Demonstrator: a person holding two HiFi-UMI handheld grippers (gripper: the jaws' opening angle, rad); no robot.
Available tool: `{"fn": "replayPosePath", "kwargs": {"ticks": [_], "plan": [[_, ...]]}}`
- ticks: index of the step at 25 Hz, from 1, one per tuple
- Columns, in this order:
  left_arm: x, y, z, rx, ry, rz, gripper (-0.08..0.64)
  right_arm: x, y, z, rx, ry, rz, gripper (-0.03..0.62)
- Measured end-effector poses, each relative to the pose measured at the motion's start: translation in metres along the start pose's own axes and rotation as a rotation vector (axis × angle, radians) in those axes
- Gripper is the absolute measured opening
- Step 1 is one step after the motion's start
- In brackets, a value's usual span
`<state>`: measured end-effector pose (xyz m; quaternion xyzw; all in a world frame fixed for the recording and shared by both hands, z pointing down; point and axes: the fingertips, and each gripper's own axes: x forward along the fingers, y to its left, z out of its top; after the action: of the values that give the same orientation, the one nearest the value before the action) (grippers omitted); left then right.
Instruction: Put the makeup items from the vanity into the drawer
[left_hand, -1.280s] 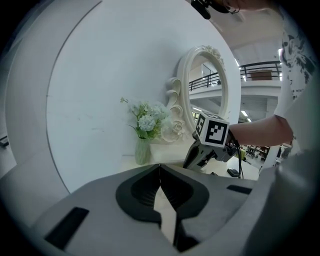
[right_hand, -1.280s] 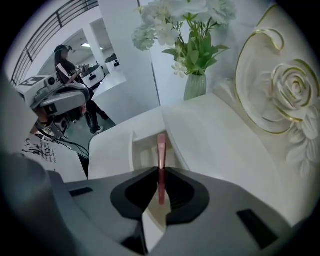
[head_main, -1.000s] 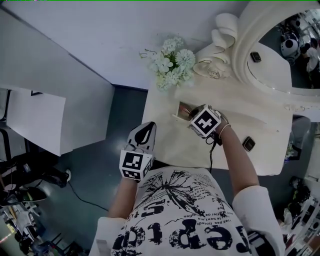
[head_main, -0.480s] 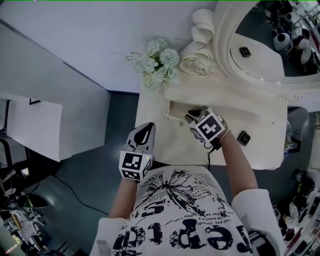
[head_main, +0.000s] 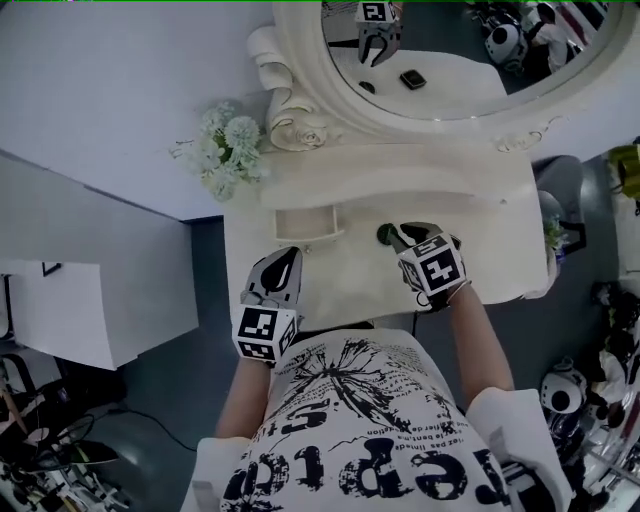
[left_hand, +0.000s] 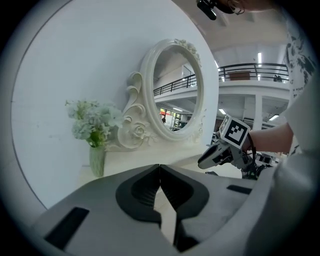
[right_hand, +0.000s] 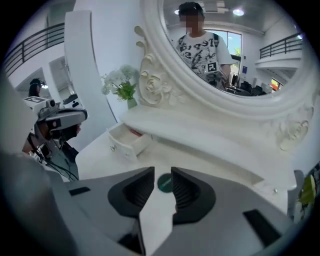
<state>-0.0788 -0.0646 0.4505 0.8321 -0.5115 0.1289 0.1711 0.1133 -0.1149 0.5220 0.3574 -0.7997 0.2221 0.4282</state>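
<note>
A small round dark-green makeup item (head_main: 385, 234) lies on the white vanity top (head_main: 330, 290). In the right gripper view the same green item (right_hand: 164, 183) shows in the gap between the jaws. My right gripper (head_main: 402, 232) is right at it. Its jaws are opening and the pads do not press on the item. The little drawer (head_main: 305, 222) stands pulled out to the left, with something reddish inside (right_hand: 134, 132). My left gripper (head_main: 288, 254) hovers at the table's front edge, shut and empty (left_hand: 160, 167).
A vase of pale flowers (head_main: 228, 150) stands at the table's back left. The big oval mirror (head_main: 450, 60) with its carved frame rises behind a raised shelf (head_main: 400, 180). A small dark item shows only as a reflection in the mirror (head_main: 412, 79). The floor drops off left of the table.
My right gripper has left the open drawer and moved right across the table to the green item. The head view has tilted up toward the mirror. The left gripper has stayed put.
</note>
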Motion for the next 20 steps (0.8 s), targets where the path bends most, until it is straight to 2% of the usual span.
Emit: {"fn": "replayPosePath", "kwargs": {"ticks": [2,4,7,10,15,20], "plan": [[0.013,-0.018,0.002,0.015,0.008,-0.04,0.02,-0.01,-0.023,-0.029,0.04,0.019,-0.044,0.139],[0.027,-0.037,0.002,0.033,0.02,-0.081,0.02,-0.017,-0.047,-0.058,0.085,0.032,-0.101,0.222],[0.048,-0.064,-0.003,0.053,0.042,-0.135,0.021,-0.018,-0.08,-0.099,0.15,0.058,-0.167,0.257],[0.058,-0.085,-0.011,0.063,0.072,-0.168,0.02,-0.017,-0.1,-0.129,0.192,0.085,-0.199,0.283],[0.06,-0.103,-0.026,0.055,0.122,-0.163,0.02,-0.007,-0.122,-0.148,0.287,0.087,-0.263,0.334],[0.068,-0.115,-0.035,0.049,0.158,-0.151,0.02,0.01,-0.135,-0.149,0.4,0.076,-0.253,0.365]]}}
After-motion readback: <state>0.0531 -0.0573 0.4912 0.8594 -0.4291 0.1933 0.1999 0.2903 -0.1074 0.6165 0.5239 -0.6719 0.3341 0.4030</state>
